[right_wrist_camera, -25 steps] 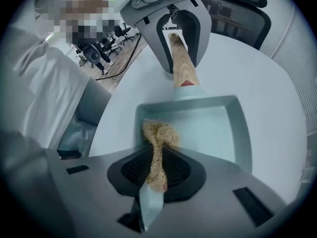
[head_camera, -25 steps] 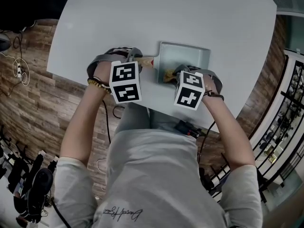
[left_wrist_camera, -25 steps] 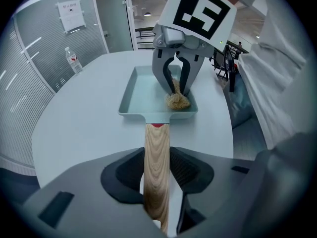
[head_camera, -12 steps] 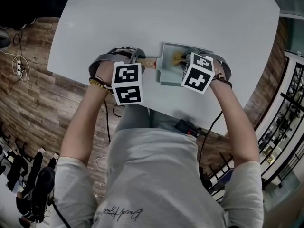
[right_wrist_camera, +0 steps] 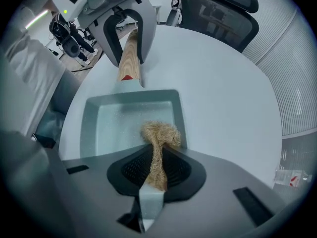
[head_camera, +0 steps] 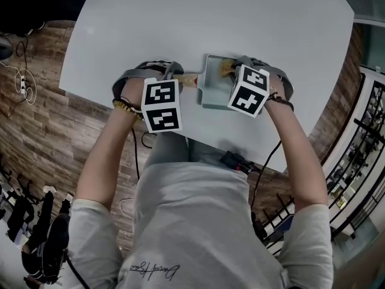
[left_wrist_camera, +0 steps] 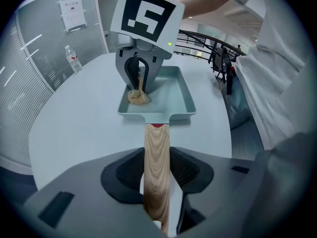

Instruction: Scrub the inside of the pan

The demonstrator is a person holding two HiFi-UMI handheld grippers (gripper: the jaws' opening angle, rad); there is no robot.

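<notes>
My left gripper point(left_wrist_camera: 157, 176) has its jaws clamped on the wooden handle point(left_wrist_camera: 156, 148), pads pressing it from both sides. The handle runs straight out past my left fingertips to the pale rectangular pan point(left_wrist_camera: 188, 102), which sits flat on the white table point(head_camera: 210, 23) just ahead of them.

My right gripper point(right_wrist_camera: 157, 168) points down into the pan and its jaws are closed on a tan fibrous scrubber point(right_wrist_camera: 161, 133). A narrow stalk of it is pinched between the pads. The loose wad spreads just beyond my right fingertips, pressed onto the pan floor against the side wall to the right of those jaws.

From my left jaws, the right gripper stands upright directly ahead over the pan, with the scrubber under its tips by the left wall. From my right jaws, the left gripper is straight ahead at the handle's far end. A water bottle point(left_wrist_camera: 73, 59) stands far ahead and left of my left jaws.
</notes>
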